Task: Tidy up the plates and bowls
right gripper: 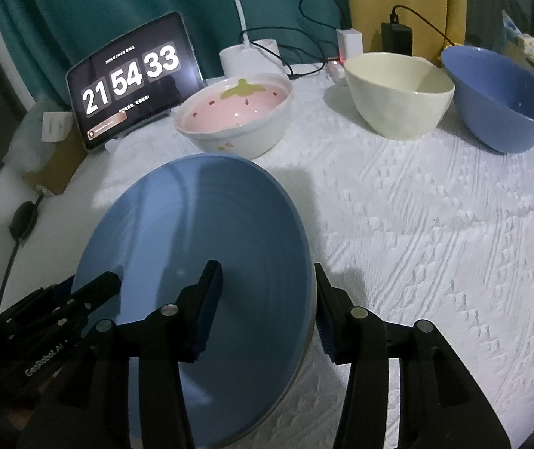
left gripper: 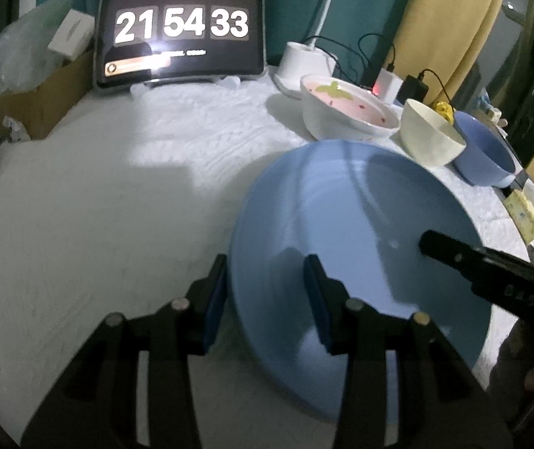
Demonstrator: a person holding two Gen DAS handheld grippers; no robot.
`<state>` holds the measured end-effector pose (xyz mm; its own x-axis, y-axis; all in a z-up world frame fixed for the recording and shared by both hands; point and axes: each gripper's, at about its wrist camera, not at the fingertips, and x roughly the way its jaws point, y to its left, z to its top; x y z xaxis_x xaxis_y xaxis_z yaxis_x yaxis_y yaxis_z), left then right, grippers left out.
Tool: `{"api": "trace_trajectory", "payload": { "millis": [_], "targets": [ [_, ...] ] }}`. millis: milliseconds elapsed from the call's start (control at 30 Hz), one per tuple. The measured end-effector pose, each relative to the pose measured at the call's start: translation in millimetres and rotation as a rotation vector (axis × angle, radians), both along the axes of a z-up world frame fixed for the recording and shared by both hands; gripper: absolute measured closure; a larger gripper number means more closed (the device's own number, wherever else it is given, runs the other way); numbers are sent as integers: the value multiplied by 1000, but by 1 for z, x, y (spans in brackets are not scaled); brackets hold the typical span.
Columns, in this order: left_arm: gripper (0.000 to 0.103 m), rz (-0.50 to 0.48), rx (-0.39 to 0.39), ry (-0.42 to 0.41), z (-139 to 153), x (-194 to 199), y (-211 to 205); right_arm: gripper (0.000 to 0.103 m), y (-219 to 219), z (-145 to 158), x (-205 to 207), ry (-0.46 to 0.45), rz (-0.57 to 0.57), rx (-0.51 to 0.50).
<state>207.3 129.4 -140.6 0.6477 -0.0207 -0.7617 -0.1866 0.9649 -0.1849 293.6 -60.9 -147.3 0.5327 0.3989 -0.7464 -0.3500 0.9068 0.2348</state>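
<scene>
A light blue plate (left gripper: 360, 224) is held tilted above the white cloth. My left gripper (left gripper: 267, 299) straddles its left rim with the jaws wide apart, not pressing it. My right gripper (right gripper: 267, 310) straddles the plate's (right gripper: 199, 239) right rim, jaws also wide apart. Each gripper shows in the other's view as a black finger over the plate: the right gripper's finger (left gripper: 484, 262) and the left gripper's finger (right gripper: 91, 292). Behind stand a pink strawberry bowl (right gripper: 233, 116), a cream bowl (right gripper: 398, 93) and a dark blue bowl (right gripper: 499, 97).
A tablet clock (right gripper: 132, 78) reads 21:54:33 at the back. A white lamp base (right gripper: 248, 56), chargers and cables (right gripper: 394, 37) sit behind the bowls. A cardboard box (left gripper: 42, 101) is at the far left. A yellow sponge (left gripper: 525, 217) lies at the right edge.
</scene>
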Motion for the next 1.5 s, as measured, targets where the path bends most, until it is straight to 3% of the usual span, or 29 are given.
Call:
{"api": "trace_trajectory", "payload": {
  "millis": [267, 567, 933, 1500],
  "targets": [
    [60, 21, 19, 7, 6, -2, -4, 52, -6, -4, -1, -6, 8, -10],
    [60, 52, 114, -79, 33, -12, -18, 52, -36, 9, -5, -53, -37, 6],
    [59, -16, 137, -127, 54, -8, -60, 52, -77, 21, -11, -102, -89, 26],
    [59, -164, 146, -178, 79, 30, -134, 52, -157, 36, -5, -169, -208, 62]
  ]
}}
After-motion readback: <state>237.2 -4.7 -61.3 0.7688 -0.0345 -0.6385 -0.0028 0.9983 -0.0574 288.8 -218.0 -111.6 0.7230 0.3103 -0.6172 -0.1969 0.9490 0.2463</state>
